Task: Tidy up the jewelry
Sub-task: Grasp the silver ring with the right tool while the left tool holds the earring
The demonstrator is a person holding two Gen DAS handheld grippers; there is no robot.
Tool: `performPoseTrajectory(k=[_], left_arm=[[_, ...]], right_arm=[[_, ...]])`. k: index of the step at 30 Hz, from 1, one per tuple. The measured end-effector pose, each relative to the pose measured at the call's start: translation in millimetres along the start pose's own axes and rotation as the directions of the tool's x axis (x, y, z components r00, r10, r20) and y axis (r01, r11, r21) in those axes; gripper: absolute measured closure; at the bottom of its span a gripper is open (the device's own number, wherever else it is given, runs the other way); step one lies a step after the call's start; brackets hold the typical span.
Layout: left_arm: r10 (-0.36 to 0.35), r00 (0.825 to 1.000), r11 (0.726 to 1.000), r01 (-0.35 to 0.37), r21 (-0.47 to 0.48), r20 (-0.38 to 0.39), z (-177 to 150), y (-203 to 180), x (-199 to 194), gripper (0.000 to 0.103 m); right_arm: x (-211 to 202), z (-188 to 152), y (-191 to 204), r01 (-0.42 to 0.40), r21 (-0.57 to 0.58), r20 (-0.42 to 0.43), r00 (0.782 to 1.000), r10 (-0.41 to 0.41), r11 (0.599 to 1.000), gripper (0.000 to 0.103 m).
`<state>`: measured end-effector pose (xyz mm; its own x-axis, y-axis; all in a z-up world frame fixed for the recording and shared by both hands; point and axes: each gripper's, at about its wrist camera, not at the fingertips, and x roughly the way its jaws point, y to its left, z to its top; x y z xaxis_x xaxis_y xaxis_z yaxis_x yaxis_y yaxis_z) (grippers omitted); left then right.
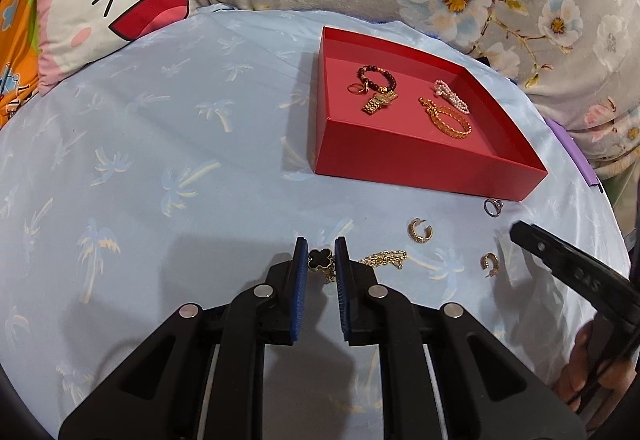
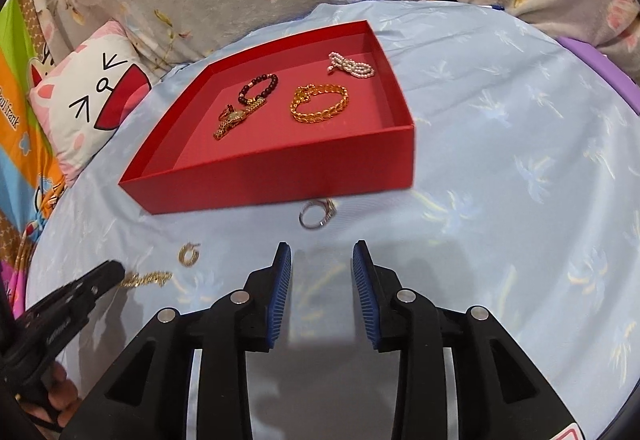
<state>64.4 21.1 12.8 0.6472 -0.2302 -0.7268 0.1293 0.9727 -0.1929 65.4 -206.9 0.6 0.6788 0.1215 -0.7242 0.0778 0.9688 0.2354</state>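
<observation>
Left gripper (image 1: pixel 321 260) around clover pendant (image 1: pixel 321 259), red tray (image 1: pixel 424 164) beyond.

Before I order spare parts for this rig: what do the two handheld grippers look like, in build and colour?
Both look alike. The left gripper and the right gripper each have matte black plastic linkage arms with triangular cut-outs, round silver pivot pins, and two flat fingers faced with ribbed blue pads. Pale rails run under the linkages. The right one's body bears embossed lettering, too blurred to read. No cables or sleeves show.
</observation>
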Motion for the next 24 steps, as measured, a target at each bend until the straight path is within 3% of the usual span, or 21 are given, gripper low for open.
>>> performPoseTrajectory(k=[8,13,16,20,21,24], left_arm=[[-0.028,0.999,0.999,0.029,-0.019,0.027,8,9,-12,0.09],[-0.038,0.999,0.999,0.038,-0.02,0.023,10,7,-10,0.09],[-0.045,0.999,0.999,0.045,-0.018,0.015,9,5,-8,0.09],[-0.052,0.999,0.999,0.052,-0.013,0.008,8,1,-6,0.09],[-0.055,0.998,0.998,0.055,-0.012,0.007,8,0,-6,0.09],[-0.06,0.998,0.998,0.06,-0.006,0.006,7,-1,-6,0.09]], right_arm=[[22,15,10,0.004,-0.009,-0.012,1.0,-0.005,1.0,0.071],[28,18,18,0.057,-0.049,0.001,0.998,-0.057,0.997,0.071],[30,19,20,0.085,-0.064,0.004,0.996,-0.085,0.994,0.076],[29,20,12,0.083,-0.036,0.004,0.997,-0.083,0.996,0.089],[29,20,11,0.083,-0.031,0.004,0.997,-0.083,0.996,0.097],[27,19,5,0.071,-0.015,0.001,0.997,-0.071,0.997,0.098]])
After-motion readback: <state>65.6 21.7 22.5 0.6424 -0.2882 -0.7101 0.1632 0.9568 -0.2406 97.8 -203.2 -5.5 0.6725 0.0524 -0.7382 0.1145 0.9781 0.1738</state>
